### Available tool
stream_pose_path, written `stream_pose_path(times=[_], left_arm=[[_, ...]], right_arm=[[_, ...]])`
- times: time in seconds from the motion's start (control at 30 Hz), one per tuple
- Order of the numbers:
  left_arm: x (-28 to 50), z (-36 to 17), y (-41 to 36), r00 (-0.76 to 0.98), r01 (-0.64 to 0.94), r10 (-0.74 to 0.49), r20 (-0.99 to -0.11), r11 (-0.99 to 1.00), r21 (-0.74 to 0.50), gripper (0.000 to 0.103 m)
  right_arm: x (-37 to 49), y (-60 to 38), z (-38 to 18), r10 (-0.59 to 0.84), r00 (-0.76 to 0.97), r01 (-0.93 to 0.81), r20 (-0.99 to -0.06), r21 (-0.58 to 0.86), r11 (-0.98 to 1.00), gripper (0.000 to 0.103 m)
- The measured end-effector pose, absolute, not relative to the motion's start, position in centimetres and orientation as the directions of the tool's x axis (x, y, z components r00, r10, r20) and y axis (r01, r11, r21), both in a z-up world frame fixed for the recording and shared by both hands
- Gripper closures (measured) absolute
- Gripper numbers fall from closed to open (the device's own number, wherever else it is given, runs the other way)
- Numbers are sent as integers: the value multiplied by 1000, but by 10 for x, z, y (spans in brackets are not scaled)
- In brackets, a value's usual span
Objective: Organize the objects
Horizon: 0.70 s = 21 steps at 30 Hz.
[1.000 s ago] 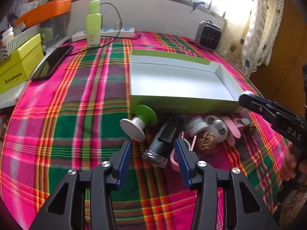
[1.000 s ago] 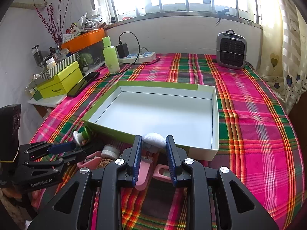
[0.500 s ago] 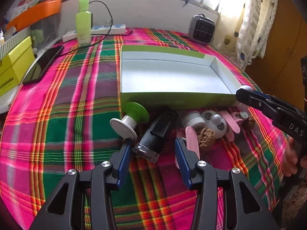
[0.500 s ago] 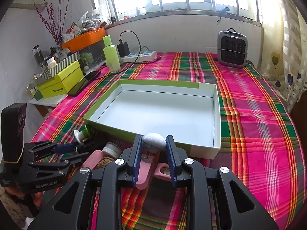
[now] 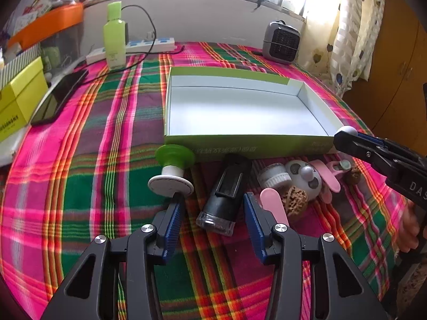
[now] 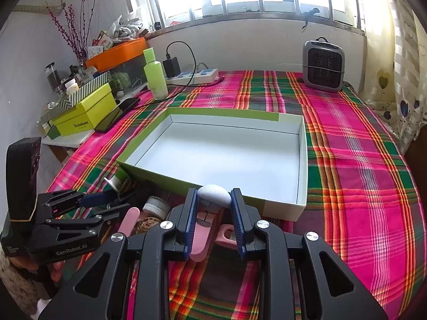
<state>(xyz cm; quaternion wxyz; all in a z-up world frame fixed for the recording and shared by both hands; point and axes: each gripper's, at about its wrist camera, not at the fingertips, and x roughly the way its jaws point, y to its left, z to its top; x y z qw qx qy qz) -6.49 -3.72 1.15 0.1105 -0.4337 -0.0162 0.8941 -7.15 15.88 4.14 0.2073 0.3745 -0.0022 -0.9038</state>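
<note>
Your right claw (image 6: 214, 204) grips a white-headed pink brush (image 6: 213, 196); your left claw (image 5: 212, 213) stands wide astride the black cylinder (image 5: 226, 194), not touching.

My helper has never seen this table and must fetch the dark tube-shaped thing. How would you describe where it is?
Find the big shallow green box with the white inside, on the plaid cloth. A row of small things lies along its near wall; the black tube lies there, right of the green-and-white spool. It is the only dark, long one, with a clear end, among pale and pink neighbours.
</note>
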Motion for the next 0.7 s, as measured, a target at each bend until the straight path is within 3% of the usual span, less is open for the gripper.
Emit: stream_pose_path(times=[0.27,0.33,0.4,0.47,0.7], left_arm=[[-70,9,-29,-605,-182,165,-779,-981,-67,59],[-69,9,-27,-610,-182,156,-777,-982,-54,61],[-69,9,-26,-614,-178,142,-776,-983,-40,73],[-68,8,-24,-618,-177,127,-776,-984,-20,77],[-65,9,-22,-620,-169,128,-774,-985,-28,78]], right_arm=[[-70,158,41,-378,-630,373,-678,162,-913,77],[-70,158,41,-378,-631,371,-677,164,-914,77],[-70,159,40,-377,-631,369,-678,165,-915,77],[-69,159,39,-375,-630,367,-680,165,-915,77],[-67,159,38,-375,-627,366,-682,167,-915,77]])
